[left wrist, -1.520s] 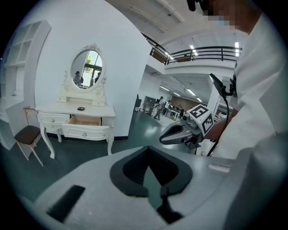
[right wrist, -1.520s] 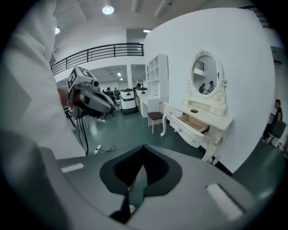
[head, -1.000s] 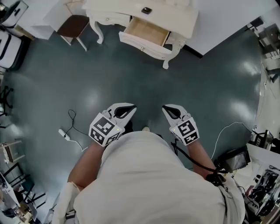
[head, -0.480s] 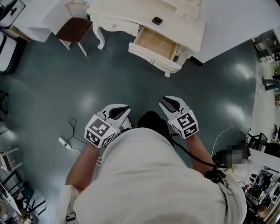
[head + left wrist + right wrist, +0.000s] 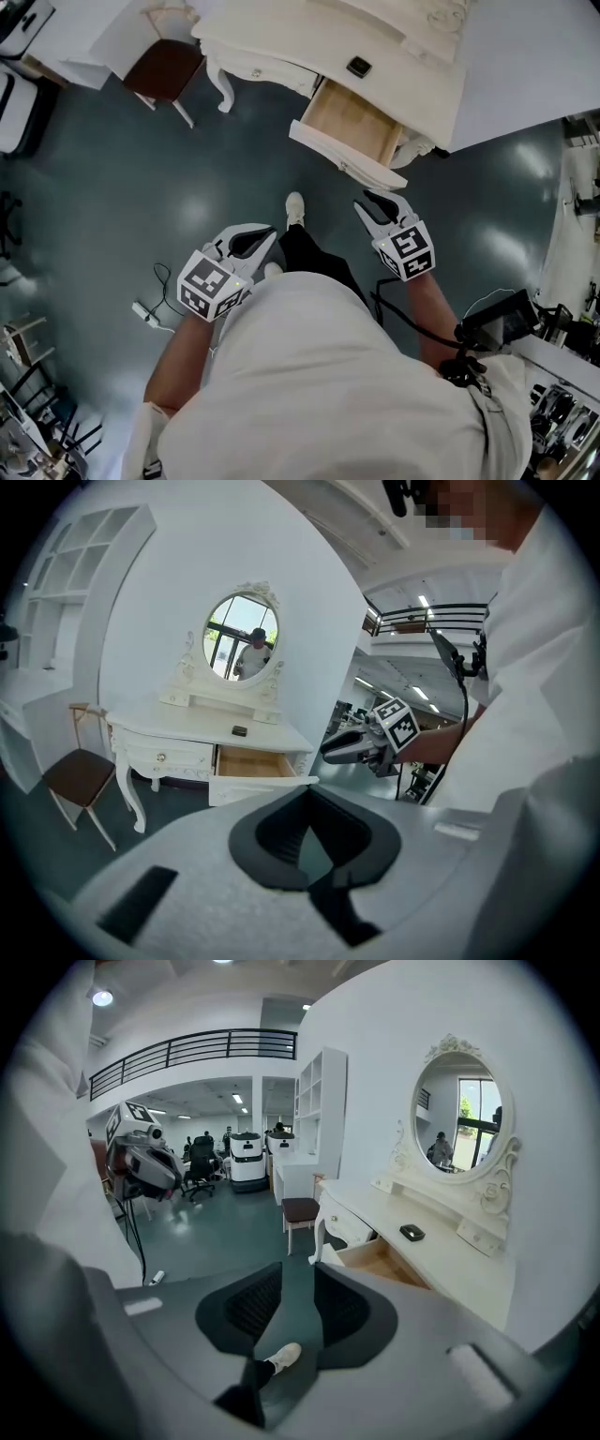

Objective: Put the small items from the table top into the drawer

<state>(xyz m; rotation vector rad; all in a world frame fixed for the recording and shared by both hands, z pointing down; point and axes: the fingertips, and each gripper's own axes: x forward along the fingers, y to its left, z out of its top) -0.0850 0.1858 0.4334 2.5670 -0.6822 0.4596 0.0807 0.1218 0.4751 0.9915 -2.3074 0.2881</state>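
A white dressing table (image 5: 281,37) stands ahead with its wooden drawer (image 5: 352,122) pulled open. One small black item (image 5: 359,67) lies on the table top, also seen in the left gripper view (image 5: 239,730) and the right gripper view (image 5: 412,1233). My right gripper (image 5: 380,200) is just short of the drawer front. Its jaws have just been opening and stand slightly apart (image 5: 298,1274), with only floor and a shoe between them. My left gripper (image 5: 262,234) hangs further back over the floor, its tips meeting (image 5: 309,794) and holding nothing.
A brown-seated stool (image 5: 164,67) stands left of the table. An oval mirror (image 5: 241,637) rises behind the table top. A power strip with its cable (image 5: 142,312) lies on the floor at my left. Equipment and cables (image 5: 506,323) crowd the right side.
The table and open drawer have come closer and lower in the head view as the person walks toward them. Both grippers moved forward with the body. The right jaws parted.
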